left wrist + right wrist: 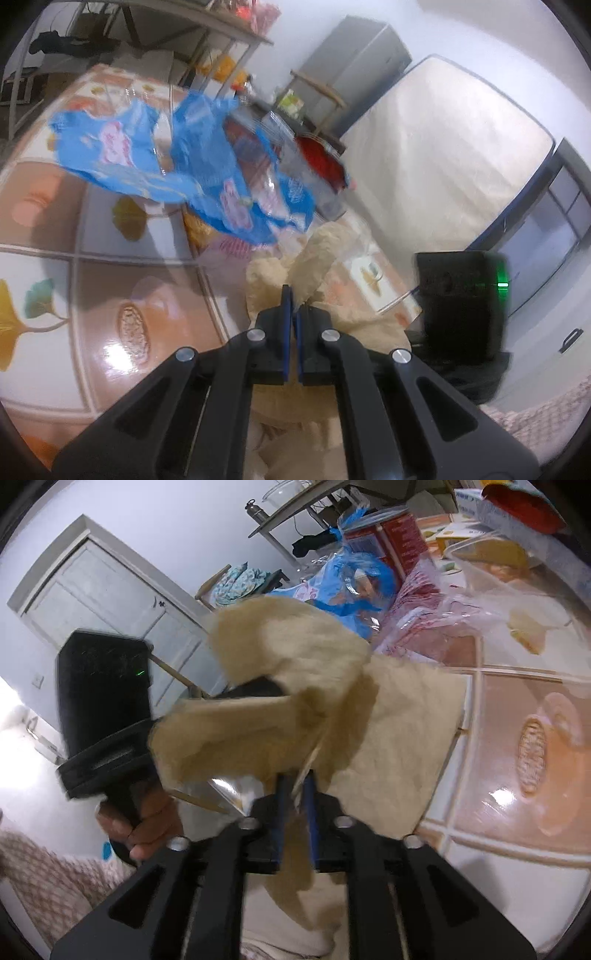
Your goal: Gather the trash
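Observation:
A crumpled tan paper bag (314, 258) is pinched between the shut fingers of my left gripper (294, 302) above the patterned table (110, 295). The same tan paper bag (295, 686) also sits between the narrow fingers of my right gripper (297, 779), which is shut on it. A blue plastic wrapper (184, 162) lies crumpled on the table beyond the bag; it also shows in the right wrist view (351, 587). Clear plastic bags (461, 605) lie beside it.
A red box (399, 542) and a red item (321, 158) stand at the table's far side. A mattress (443, 147) leans on the wall. The other gripper's black body (461, 302) (103, 686) is close by. Metal shelving (147, 44) stands behind.

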